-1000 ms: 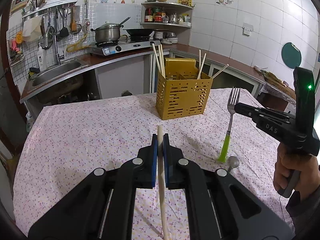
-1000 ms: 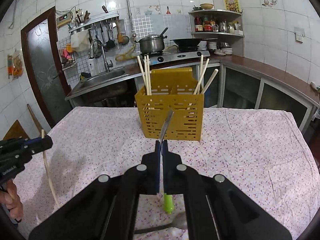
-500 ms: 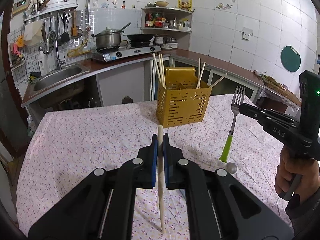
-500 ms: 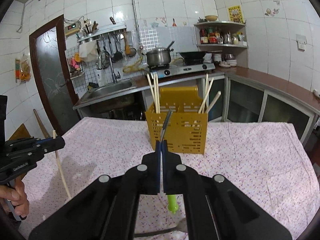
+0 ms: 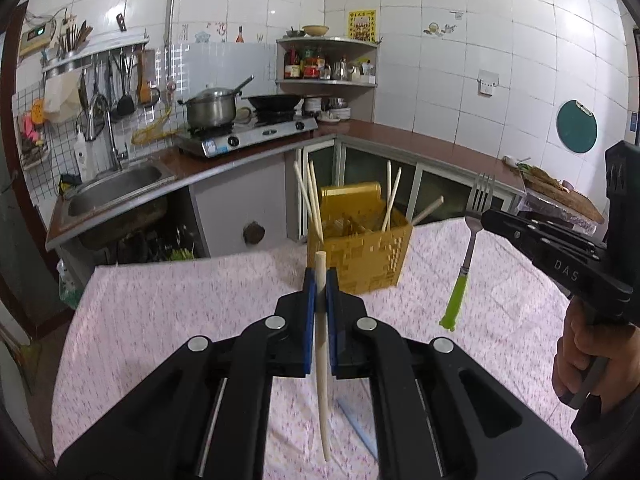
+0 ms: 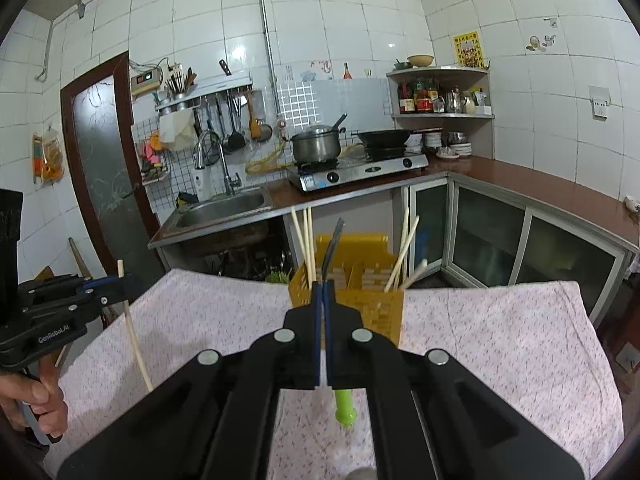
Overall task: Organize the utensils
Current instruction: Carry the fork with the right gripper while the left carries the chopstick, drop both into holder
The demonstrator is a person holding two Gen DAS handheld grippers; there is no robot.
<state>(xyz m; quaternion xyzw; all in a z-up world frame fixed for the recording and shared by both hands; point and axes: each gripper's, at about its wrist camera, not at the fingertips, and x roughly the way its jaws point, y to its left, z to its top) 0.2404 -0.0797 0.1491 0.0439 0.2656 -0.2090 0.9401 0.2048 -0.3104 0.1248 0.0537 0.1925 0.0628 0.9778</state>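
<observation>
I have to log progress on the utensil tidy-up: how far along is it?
Done: several chopsticks already stand in the yellow caddy. In hand: the left gripper clamps a chopstick, and the right gripper clamps a green-handled fork; both hang above the tablecloth. Left: dropping both in, then the pale blue item lying on the cloth.
</observation>
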